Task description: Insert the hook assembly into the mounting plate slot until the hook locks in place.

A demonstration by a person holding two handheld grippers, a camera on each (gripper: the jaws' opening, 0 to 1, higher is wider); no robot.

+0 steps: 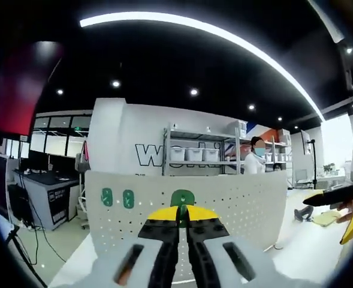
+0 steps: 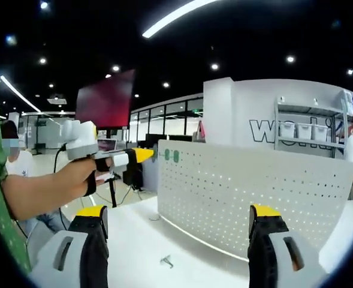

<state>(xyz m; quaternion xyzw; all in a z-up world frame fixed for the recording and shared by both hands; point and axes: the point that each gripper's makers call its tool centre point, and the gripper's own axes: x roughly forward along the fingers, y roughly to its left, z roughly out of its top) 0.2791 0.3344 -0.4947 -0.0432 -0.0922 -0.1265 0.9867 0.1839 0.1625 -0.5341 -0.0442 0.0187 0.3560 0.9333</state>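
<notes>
Green plastic of the hook assembly (image 1: 182, 198) shows just past the yellow tips of the left gripper (image 1: 183, 214), whose fingers are clenched on it right against the upright white perforated mounting plate (image 1: 224, 204). Two more green hooks (image 1: 117, 198) already sit on the plate's upper left. The right gripper (image 2: 179, 223) hangs released, fingers wide apart, above the white tabletop (image 2: 146, 240) where a small metal piece (image 2: 166, 260) lies.

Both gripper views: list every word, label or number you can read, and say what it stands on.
"Wo": dark letters on the white wall, the rest hidden behind a shelf rack.
"wo": the same wall lettering in the right gripper view, cut off by the rack.
Small label on the dark desk: too blurred to read.
</notes>
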